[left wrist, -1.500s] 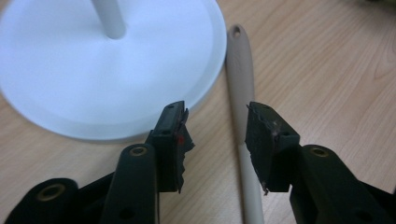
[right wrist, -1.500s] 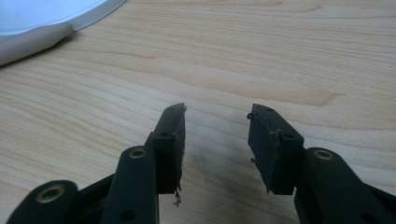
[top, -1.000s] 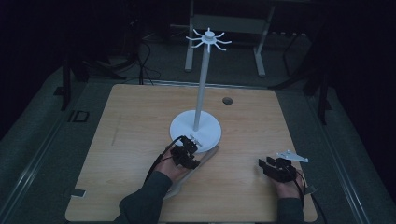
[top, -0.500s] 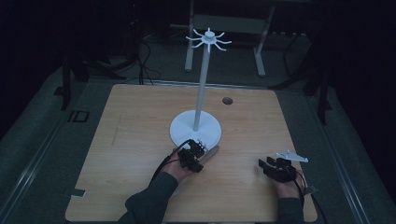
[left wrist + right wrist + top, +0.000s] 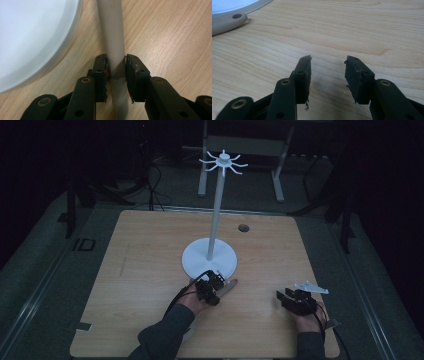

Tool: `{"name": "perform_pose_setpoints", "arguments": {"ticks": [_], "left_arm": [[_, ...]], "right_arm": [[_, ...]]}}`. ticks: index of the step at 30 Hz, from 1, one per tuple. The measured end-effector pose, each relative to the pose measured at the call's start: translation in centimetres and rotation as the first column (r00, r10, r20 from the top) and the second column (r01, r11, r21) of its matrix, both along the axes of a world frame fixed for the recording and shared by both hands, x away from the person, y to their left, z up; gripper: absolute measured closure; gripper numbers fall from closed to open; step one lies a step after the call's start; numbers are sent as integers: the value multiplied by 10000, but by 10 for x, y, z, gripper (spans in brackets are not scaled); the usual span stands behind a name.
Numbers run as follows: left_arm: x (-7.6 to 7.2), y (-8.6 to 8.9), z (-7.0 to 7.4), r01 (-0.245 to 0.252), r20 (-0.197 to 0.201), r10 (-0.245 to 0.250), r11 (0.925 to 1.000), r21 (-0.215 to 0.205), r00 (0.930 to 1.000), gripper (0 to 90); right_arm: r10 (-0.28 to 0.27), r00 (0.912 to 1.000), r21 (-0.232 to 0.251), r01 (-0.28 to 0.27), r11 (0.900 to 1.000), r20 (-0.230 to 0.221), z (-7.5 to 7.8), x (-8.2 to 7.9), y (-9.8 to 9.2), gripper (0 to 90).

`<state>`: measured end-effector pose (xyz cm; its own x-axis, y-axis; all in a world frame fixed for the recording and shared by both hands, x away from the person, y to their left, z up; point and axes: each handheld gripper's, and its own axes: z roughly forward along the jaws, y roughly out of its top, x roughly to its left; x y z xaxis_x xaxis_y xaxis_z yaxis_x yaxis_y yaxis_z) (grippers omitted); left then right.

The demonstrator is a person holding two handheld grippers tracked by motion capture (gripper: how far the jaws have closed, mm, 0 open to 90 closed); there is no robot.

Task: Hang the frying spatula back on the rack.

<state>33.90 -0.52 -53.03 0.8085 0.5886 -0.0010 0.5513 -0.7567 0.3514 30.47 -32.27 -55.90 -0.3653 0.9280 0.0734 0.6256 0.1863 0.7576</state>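
Jaws of the left gripper (image 5: 116,68) close on a pale beige handle (image 5: 113,37) lying on the wooden table (image 5: 150,270) just beside the white stand's base (image 5: 32,37); the handle's far end runs out of frame, its working end unseen. Right gripper (image 5: 327,75) hovers low over bare wood, jaws parted and empty. Dim light obscures detail in the high view.

Stand (image 5: 209,260) mid-table (image 5: 150,250); handle (image 5: 113,37) just before its base, between left hand-held gripper (image 5: 116,68) jaws.
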Motion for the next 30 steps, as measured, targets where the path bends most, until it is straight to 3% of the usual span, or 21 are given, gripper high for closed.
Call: {"name": "perform_pose_setpoints", "arguments": {"ticks": [18,24,30], "left_arm": [[2,-1,2,-8,-258,15,9995,304,9997,735],[1,-2,2,-16,-43,18,9995,303,10000,742],[0,2,9,-343,257,346,9993,-129,9991,743]], "right_arm": [[99,9999,-215,-101,9997,-119,-2,0,3,557],[51,9999,-203,-53,9998,-87,-2,1,2,557],[39,10000,-225,-41,9997,-75,-2,1,2,557]]}}
